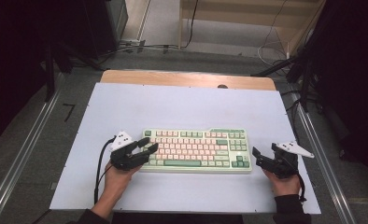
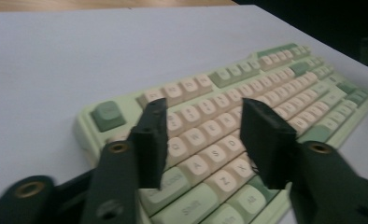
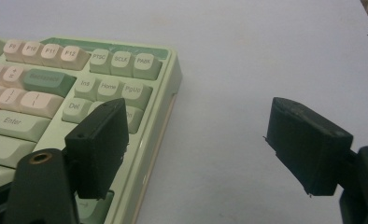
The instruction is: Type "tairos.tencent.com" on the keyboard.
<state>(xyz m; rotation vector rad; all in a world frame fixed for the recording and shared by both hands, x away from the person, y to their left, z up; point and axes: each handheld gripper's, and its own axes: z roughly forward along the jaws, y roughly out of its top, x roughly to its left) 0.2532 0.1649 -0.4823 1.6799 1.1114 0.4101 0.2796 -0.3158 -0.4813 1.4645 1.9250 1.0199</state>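
A pale green keyboard (image 1: 196,150) with cream, pink and darker green keys lies flat on the white sheet (image 1: 173,105), near the table's front. My left gripper (image 1: 148,145) hovers over the keyboard's left end with its jaws apart. In the left gripper view the keyboard (image 2: 275,84) runs off to the right, and the letter keys show in the gap of the left gripper (image 2: 203,112). My right gripper (image 1: 265,150) stands open at the keyboard's right end. In the right gripper view one jaw of the right gripper (image 3: 196,112) sits above the keyboard (image 3: 42,79) near the navigation keys, the other above bare sheet.
The white sheet covers most of a wooden tabletop (image 1: 187,78), whose far edge shows as a strip. Metal rails (image 1: 23,154) run along both sides of the table. Cables (image 1: 140,46) lie on the floor beyond, and dark equipment stands at both sides.
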